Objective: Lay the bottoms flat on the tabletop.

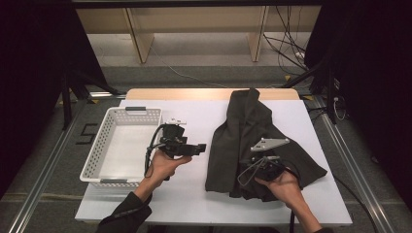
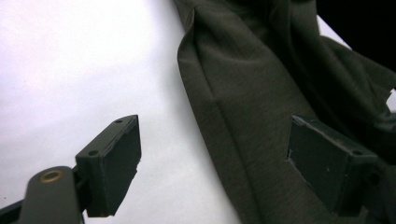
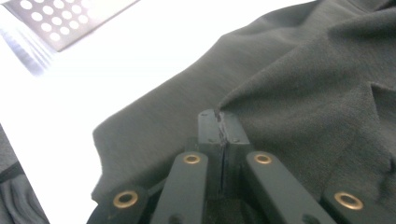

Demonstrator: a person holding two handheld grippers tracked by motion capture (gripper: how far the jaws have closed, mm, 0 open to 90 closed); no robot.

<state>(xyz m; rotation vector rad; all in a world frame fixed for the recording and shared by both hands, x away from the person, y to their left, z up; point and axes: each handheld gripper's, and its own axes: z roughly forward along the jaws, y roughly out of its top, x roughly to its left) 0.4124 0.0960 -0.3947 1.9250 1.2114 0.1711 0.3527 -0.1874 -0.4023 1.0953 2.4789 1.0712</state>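
Garment (image 2: 261, 93) cut off by frame edge

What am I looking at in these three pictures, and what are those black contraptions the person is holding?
They are hand-held grippers: two-jaw pincers that a person works by hand at a white table. The wide picture comes from a camera fixed above the table. The other two come from small cameras riding on each gripper, looking along its jaws.

On the table lie a dark grey-green garment and, to its left, a white perforated basket. The left gripper has its jaws wide apart, aimed at the garment's edge without touching it. The right gripper has its jaws pressed together; a fold of the cloth seems pinched at their tips, though the picture does not settle that.
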